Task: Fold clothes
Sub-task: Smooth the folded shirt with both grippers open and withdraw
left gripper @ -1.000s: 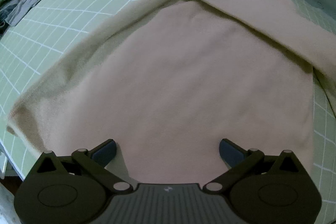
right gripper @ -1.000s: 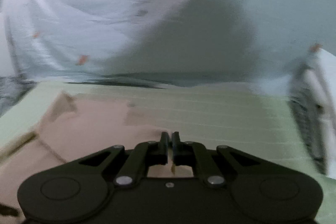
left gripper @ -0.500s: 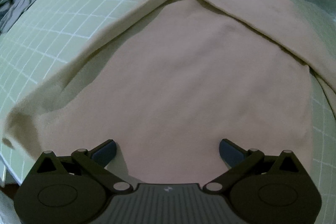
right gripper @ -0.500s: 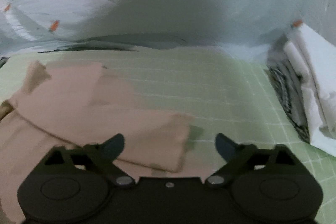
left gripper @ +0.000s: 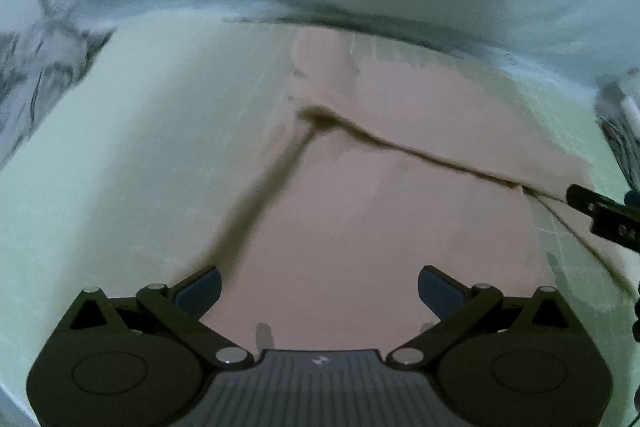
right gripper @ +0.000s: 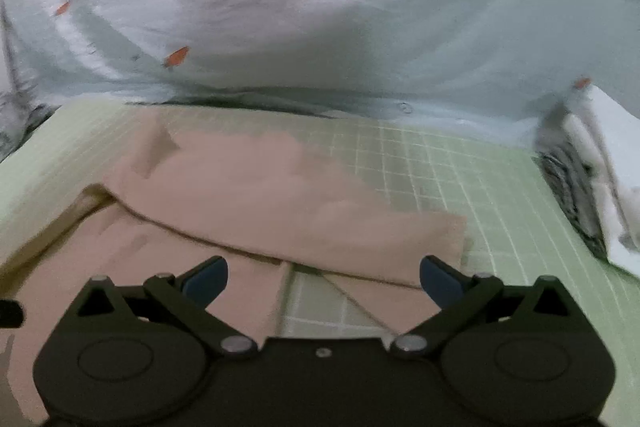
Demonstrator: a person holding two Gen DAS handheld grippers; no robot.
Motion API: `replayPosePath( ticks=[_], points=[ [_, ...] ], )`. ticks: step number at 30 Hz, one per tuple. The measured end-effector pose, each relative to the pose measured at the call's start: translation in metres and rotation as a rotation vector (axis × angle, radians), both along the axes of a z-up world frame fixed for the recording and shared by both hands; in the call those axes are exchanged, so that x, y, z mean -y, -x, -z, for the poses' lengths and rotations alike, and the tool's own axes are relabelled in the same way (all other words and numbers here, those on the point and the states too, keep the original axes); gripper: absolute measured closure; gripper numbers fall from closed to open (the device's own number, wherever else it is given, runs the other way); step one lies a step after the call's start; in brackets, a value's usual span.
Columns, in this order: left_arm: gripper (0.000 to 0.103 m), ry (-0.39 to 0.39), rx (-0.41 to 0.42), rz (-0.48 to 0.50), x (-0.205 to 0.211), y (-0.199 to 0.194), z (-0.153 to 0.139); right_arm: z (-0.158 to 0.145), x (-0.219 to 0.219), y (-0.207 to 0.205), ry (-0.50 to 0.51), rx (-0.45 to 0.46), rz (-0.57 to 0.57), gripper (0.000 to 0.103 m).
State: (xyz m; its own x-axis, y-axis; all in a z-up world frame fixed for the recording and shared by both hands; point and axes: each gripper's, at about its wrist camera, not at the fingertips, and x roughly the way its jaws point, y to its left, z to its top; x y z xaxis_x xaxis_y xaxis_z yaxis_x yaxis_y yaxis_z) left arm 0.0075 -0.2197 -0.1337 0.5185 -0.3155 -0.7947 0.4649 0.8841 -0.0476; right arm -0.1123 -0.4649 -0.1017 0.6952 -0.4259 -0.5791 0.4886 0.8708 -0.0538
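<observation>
A pale pink sweater (left gripper: 380,211) lies flat on the green grid mat (left gripper: 140,155), one sleeve folded across its upper body. My left gripper (left gripper: 318,291) hovers open over the sweater's lower part, nothing between its fingers. In the right wrist view the folded sleeve (right gripper: 304,215) runs across the sweater (right gripper: 132,267), its cuff end at the right. My right gripper (right gripper: 324,277) stands wide open just above the sleeve, holding nothing. Its dark tip (left gripper: 600,211) shows at the right edge of the left wrist view.
A pale blue sheet with small orange carrots (right gripper: 320,7) rises behind the mat (right gripper: 460,171). A grey crumpled garment (left gripper: 36,75) lies at the far left. A folded stack of white and dark patterned clothes (right gripper: 592,187) sits at the right.
The right gripper opened from shut, letting go of the sleeve, which now lies across the sweater, and pulled back. The left gripper swung and tilted up, now facing the sheet; it stayed open.
</observation>
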Motion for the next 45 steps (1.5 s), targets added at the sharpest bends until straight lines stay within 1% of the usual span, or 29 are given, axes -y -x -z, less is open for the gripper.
replayPosePath(
  ticks=[2, 5, 8, 11, 13, 16, 18, 21, 25, 28, 30, 31, 33, 34, 36, 38, 41, 43, 44, 45],
  points=[
    [0.0, -0.018, -0.008, 0.018, -0.015, -0.017, -0.003, 0.003, -0.019, -0.007, -0.029, -0.007, 0.035, 0.0],
    [0.0, 0.016, -0.019, 0.038, -0.042, -0.039, -0.01, 0.008, -0.05, -0.017, -0.067, -0.021, 0.063, 0.0],
    [0.0, 0.023, 0.004, 0.08, -0.068, -0.06, -0.012, 0.015, -0.086, -0.031, -0.118, -0.023, 0.05, 0.0],
    [0.0, 0.017, 0.026, 0.126, -0.094, -0.075, -0.016, 0.023, -0.126, -0.05, -0.116, -0.045, 0.047, 0.0],
    [0.0, 0.016, 0.033, 0.139, -0.111, -0.081, -0.022, 0.027, -0.155, -0.062, -0.117, -0.06, 0.036, 0.0],
    [0.0, 0.034, 0.007, 0.129, -0.132, -0.096, -0.025, 0.023, -0.19, -0.073, -0.137, -0.066, 0.029, 0.0],
    [0.0, 0.04, -0.007, 0.143, -0.141, -0.1, -0.023, 0.019, -0.211, -0.075, -0.131, -0.066, 0.026, 0.0],
    [0.0, 0.027, -0.019, 0.173, -0.153, -0.099, -0.018, 0.012, -0.24, -0.07, -0.072, -0.068, 0.036, 0.0],
    [0.0, 0.013, -0.048, 0.2, -0.166, -0.093, -0.009, 0.013, -0.254, -0.066, -0.093, -0.083, 0.074, 0.003],
    [0.0, -0.001, -0.05, 0.211, -0.177, -0.088, -0.005, 0.013, -0.256, -0.067, -0.132, -0.085, 0.088, 0.012],
    [0.0, -0.006, -0.044, 0.211, -0.184, -0.086, -0.005, 0.013, -0.26, -0.072, -0.162, -0.069, 0.059, 0.021],
    [0.0, -0.01, -0.038, 0.208, -0.188, -0.086, -0.006, 0.014, -0.262, -0.076, -0.181, -0.065, 0.037, 0.024],
    [0.0, -0.015, -0.027, 0.198, -0.194, -0.085, -0.007, 0.016, -0.267, -0.084, -0.222, -0.061, -0.017, 0.037],
    [0.0, -0.015, -0.026, 0.192, -0.197, -0.085, -0.008, 0.018, -0.27, -0.088, -0.241, -0.06, -0.05, 0.04],
    [0.0, -0.019, -0.036, 0.176, -0.201, -0.087, -0.008, 0.023, -0.276, -0.095, -0.273, -0.069, -0.099, 0.041],
    [0.0, -0.025, -0.05, 0.165, -0.202, -0.088, -0.006, 0.031, -0.278, -0.1, -0.296, -0.103, -0.114, 0.042],
    [0.0, -0.028, -0.054, 0.162, -0.202, -0.087, -0.007, 0.041, -0.277, -0.106, -0.329, -0.145, -0.116, 0.049],
    [0.0, -0.029, -0.051, 0.164, -0.201, -0.085, -0.009, 0.043, -0.272, -0.106, -0.354, -0.134, -0.117, 0.063],
    [0.0, -0.031, -0.05, 0.165, -0.2, -0.084, -0.01, 0.043, -0.269, -0.107, -0.364, -0.13, -0.118, 0.068],
    [0.0, -0.034, -0.049, 0.165, -0.199, -0.083, -0.011, 0.044, -0.266, -0.108, -0.372, -0.128, -0.12, 0.079]
  ],
)
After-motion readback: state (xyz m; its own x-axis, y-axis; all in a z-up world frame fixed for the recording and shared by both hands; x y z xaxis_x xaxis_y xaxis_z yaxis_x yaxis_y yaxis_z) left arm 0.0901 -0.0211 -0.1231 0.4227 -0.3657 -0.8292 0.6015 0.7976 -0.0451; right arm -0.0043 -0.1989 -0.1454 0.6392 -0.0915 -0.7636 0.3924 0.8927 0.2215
